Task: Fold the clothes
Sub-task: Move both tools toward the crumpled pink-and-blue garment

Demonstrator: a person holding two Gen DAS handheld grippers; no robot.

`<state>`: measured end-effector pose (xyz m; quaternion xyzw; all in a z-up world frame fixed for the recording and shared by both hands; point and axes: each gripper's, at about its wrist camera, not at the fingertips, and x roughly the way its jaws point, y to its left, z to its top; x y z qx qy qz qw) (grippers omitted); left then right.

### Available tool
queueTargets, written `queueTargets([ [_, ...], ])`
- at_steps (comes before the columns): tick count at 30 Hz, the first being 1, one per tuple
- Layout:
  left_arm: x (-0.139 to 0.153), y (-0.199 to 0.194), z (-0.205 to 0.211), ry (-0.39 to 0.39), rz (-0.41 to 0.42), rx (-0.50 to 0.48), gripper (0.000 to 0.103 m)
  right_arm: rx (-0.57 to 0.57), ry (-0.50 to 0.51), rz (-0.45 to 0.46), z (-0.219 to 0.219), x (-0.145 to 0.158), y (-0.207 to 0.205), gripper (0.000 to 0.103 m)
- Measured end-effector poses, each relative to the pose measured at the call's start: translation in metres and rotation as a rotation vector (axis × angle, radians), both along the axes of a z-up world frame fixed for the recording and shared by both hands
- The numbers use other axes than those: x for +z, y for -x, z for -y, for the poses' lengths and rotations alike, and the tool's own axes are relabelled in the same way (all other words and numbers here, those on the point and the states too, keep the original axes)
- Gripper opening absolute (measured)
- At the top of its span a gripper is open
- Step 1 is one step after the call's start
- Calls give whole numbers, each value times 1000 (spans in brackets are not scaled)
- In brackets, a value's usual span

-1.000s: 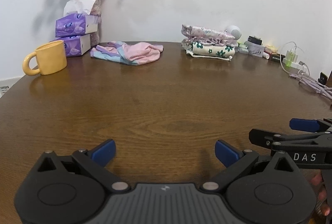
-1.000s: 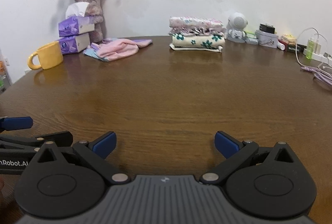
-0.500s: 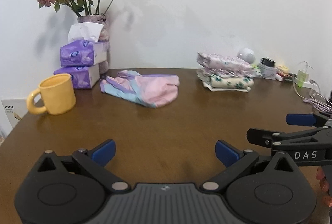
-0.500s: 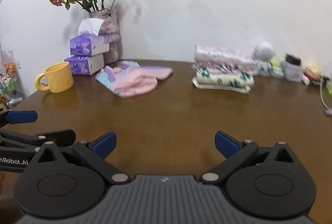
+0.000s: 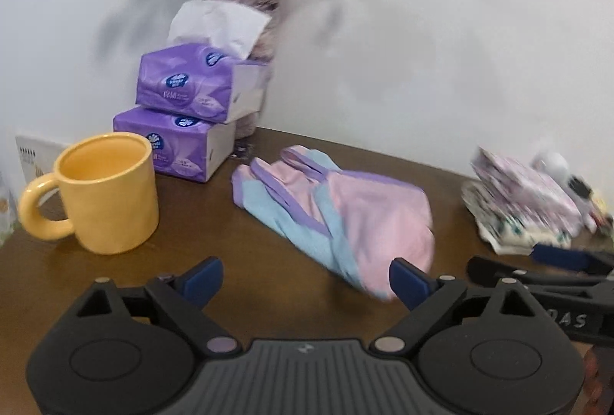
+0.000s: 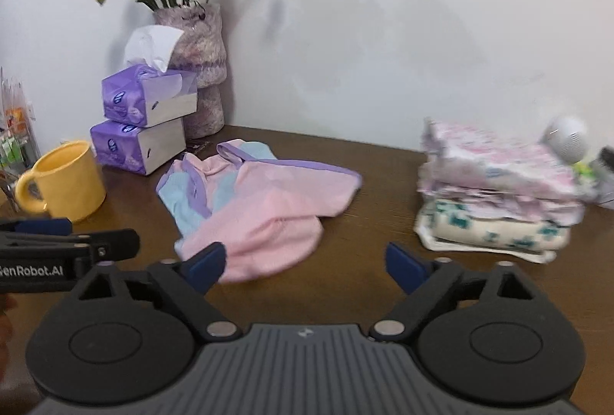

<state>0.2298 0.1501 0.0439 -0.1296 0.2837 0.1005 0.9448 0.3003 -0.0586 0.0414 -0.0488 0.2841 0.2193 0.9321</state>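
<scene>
A crumpled pink, blue and purple garment (image 5: 345, 211) lies unfolded on the brown table (image 5: 268, 292) at the centre of the left view; the left gripper (image 5: 306, 280) and right gripper (image 6: 306, 265) hover at the bottom of each frame, jaws spread but just narrowing, nothing between them, pads at the cloth's near edge; a yellow mug (image 5: 103, 196) sits left, tissue boxes (image 5: 192, 115) and a vase (image 6: 199, 69) upper left, folded clothes (image 6: 499, 192) at right.
</scene>
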Motion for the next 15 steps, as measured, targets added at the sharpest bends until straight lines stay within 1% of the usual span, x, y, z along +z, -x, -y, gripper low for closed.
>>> queueTargets([
  [1, -4, -10, -5, 4, -6, 10, 94, -1, -7, -15, -7, -3, -11, 79],
  [3, -12, -28, -13, -2, -25, 25, 94, -11, -10, -33, -20, -9, -32, 75],
  [7, -25, -61, -26, -20, -59, 48, 93, -25, -33, -58, -42, -20, -65, 54],
  [10, -30, -82, -33, -37, -63, 39, 92, -41, -39, -76, -51, -28, -80, 45],
  [11, -31, -87, -34, -40, -63, 35, 92, -48, -35, -75, -53, -31, -83, 44],
  [12, -32, -93, -35, -42, -62, 32, 90, -53, -32, -76, -54, -34, -86, 44],
  [13, -33, -100, -36, -49, -64, 24, 85, -50, -29, -82, -54, -36, -87, 42],
  [14, -35, -107, -36, -57, -69, 16, 82, -42, -32, -86, -54, -38, -87, 33],
  [15, -37, -113, -36, -62, -76, 7, 74, -27, -46, -84, -53, -39, -87, 28],
])
